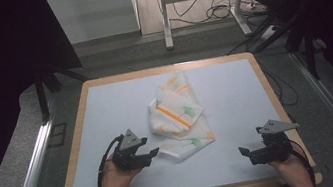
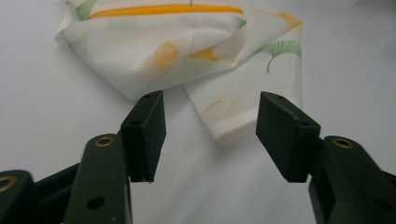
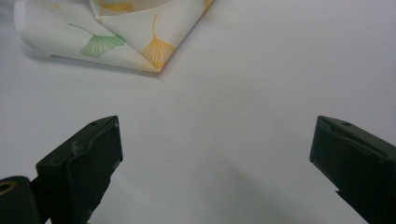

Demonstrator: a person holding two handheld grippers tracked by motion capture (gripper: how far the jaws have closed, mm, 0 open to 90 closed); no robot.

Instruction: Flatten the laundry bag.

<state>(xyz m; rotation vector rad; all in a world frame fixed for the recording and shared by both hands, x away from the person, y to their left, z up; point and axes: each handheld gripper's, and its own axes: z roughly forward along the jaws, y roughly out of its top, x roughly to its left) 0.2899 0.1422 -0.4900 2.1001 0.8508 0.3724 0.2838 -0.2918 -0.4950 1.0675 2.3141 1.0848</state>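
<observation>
Lying crumpled, cloth (image 1: 179, 117) nears left gripper (image 1: 150, 155).

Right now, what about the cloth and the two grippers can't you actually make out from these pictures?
- Cloth, high view: its folds cover the lower layers, so the full shape and print stay unknown.
- Cloth, left gripper view: cut off by the top edge.
- Cloth, right gripper view: a corner shows; the rest runs past the top edge.
- Left gripper, high view: too small to tell whether its fingers touch the cloth.
- Right gripper: its far finger is cut off by its own view's right edge.
</observation>
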